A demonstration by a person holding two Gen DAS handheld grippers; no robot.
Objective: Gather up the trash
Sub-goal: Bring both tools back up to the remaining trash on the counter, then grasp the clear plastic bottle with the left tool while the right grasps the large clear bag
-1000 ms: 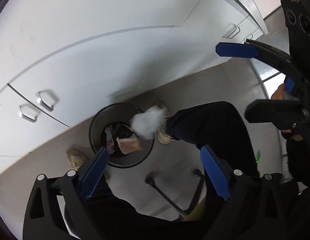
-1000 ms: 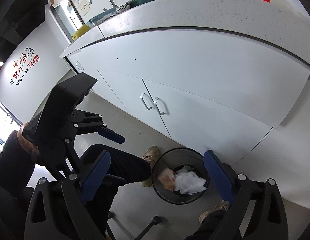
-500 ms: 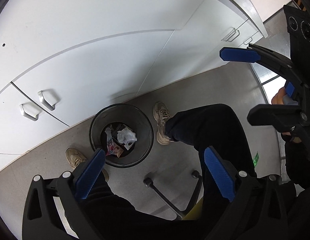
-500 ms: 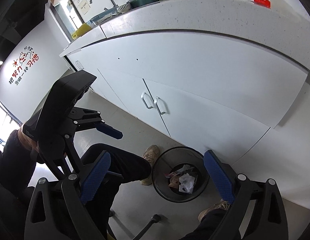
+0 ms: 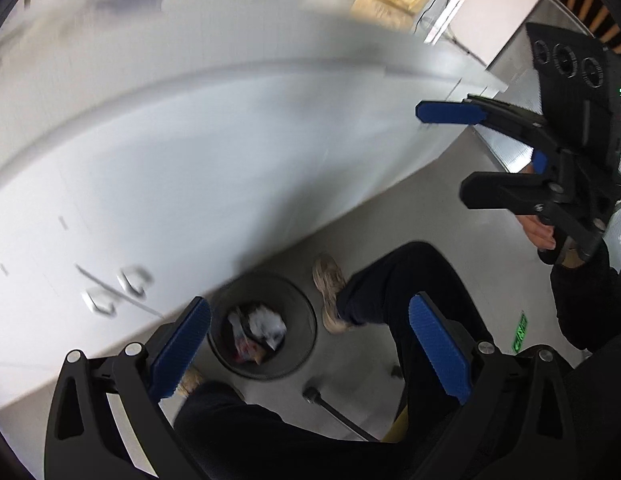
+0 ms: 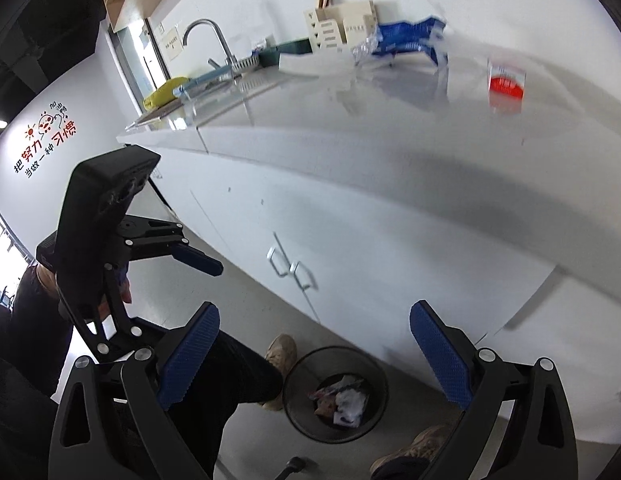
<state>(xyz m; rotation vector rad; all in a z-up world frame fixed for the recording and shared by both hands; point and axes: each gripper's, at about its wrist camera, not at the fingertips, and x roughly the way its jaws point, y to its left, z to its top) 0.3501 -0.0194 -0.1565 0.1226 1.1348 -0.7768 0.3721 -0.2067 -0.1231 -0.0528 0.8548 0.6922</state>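
A black mesh trash bin (image 5: 300, 344) stands on the floor by the white cabinets, with crumpled white paper (image 5: 266, 324) and coloured wrappers inside; it also shows in the right wrist view (image 6: 374, 372). My left gripper (image 5: 310, 348) is open and empty, high above the bin. My right gripper (image 6: 314, 356) is open and empty too, and also shows in the left wrist view (image 5: 466, 156). On the grey countertop (image 6: 350, 120) lie a red and white packet (image 6: 506, 80) and blue and white packaging (image 6: 406, 40).
White cabinet doors with metal handles (image 6: 288, 262) run under the counter. A sink with a tap (image 6: 214, 44) is at the counter's far end. The person's legs and shoes (image 5: 330, 292) and a chair base (image 5: 334, 412) are beside the bin.
The white paper that was falling one second ago now lies in the bin. Both grippers have tilted upward, so the countertop and its items have come into view.
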